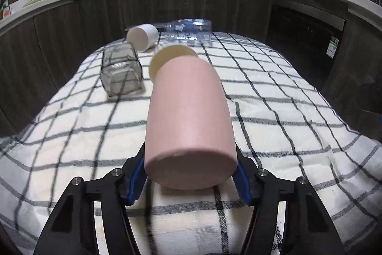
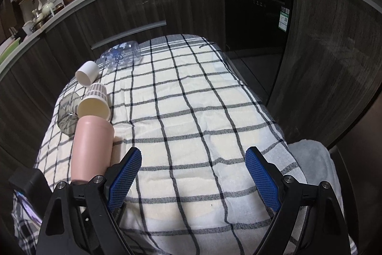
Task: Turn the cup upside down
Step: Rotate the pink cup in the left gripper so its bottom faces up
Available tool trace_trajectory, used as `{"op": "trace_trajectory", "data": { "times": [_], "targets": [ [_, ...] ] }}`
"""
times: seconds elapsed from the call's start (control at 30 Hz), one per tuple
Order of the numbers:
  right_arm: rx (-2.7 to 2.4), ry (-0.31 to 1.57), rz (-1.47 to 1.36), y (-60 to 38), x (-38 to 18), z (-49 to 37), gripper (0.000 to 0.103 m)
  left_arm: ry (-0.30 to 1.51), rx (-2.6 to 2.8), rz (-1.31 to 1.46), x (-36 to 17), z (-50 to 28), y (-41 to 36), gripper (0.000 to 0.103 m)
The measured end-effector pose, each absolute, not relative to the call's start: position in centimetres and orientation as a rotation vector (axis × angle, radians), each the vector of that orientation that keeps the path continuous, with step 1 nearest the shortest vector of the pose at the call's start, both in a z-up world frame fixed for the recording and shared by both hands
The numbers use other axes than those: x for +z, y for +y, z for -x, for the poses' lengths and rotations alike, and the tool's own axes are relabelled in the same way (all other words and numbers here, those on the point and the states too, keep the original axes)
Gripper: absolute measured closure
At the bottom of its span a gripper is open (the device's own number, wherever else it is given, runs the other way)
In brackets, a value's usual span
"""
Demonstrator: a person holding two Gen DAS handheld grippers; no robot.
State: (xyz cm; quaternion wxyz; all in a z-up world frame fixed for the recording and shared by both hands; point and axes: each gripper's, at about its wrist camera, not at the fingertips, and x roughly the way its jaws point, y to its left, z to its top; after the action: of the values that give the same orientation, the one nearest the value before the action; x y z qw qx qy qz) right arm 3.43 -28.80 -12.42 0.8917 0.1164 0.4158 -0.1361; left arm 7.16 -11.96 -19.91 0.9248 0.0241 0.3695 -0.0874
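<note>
The left gripper (image 1: 191, 174) is clamped on the pink cup (image 1: 188, 116) near its closed base, blue pads pressing both sides. The cup is tipped nearly level above the checked cloth (image 1: 274, 111), near its front edge, base toward the camera and mouth pointing away. It looks rigid, smooth and probably light; a matte wall should grip well, though holding so near the base leaves little margin while turning. The right gripper (image 2: 193, 174) hovers gaping and empty over the cloth's near edge, beside the cup.

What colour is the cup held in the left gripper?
Plain matte pink cup, clearest in the left wrist view.
</note>
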Motion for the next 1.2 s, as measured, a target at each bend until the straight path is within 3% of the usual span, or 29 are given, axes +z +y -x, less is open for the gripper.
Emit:
{"op": "trace_trajectory", "data": {
  "times": [0.33,0.37,0.4,0.43,0.67,0.73,0.8,0.87,0.93,1.0,1.2],
  "targets": [
    [-0.227,0.833,-0.317,-28.4,-8.3,-4.0,0.014,0.853,-0.242,-0.169,-13.7,-7.8,-9.9,0.049],
    [-0.214,0.829,-0.328,-28.2,-8.0,-4.3,0.014,0.867,-0.254,-0.204,-13.3,-8.2,-10.0,0.059],
    [-0.202,0.824,-0.332,-28.0,-7.9,-4.7,0.014,0.862,-0.260,-0.228,-13.0,-8.6,-10.0,0.095],
    [-0.193,0.820,-0.334,-27.8,-7.8,-4.9,0.014,0.866,-0.260,-0.237,-12.8,-8.9,-9.9,0.098],
    [-0.158,0.821,-0.352,-27.3,-8.2,-5.0,0.014,0.912,-0.256,-0.209,-14.6,-9.8,-8.5,0.092],
    [-0.157,0.831,-0.360,-27.5,-8.5,-5.1,0.014,0.934,-0.258,-0.192,-14.8,-9.6,-8.4,0.086],
    [-0.145,0.847,-0.379,-27.6,-8.8,-5.4,0.014,0.926,-0.252,-0.207,-14.6,-9.2,-8.5,0.052],
    [-0.112,0.875,-0.416,-27.7,-9.3,-6.1,0.014,0.887,-0.241,-0.261,-13.9,-9.1,-8.7,0.039],
    [-0.103,0.889,-0.444,-27.8,-9.7,-6.4,0.014,0.854,-0.246,-0.338,-13.2,-9.6,-9.1,0.035],
    [-0.100,0.897,-0.473,-27.9,-9.8,-6.8,0.014,0.843,-0.259,-0.427,-12.6,-10.6,-9.7,0.019],
    [-0.143,0.885,-0.541,-28.0,-9.8,-7.9,0.014,0.874,-0.376,-0.648,-12.6,-13.5,-12.6,0.019]
  ]
}}
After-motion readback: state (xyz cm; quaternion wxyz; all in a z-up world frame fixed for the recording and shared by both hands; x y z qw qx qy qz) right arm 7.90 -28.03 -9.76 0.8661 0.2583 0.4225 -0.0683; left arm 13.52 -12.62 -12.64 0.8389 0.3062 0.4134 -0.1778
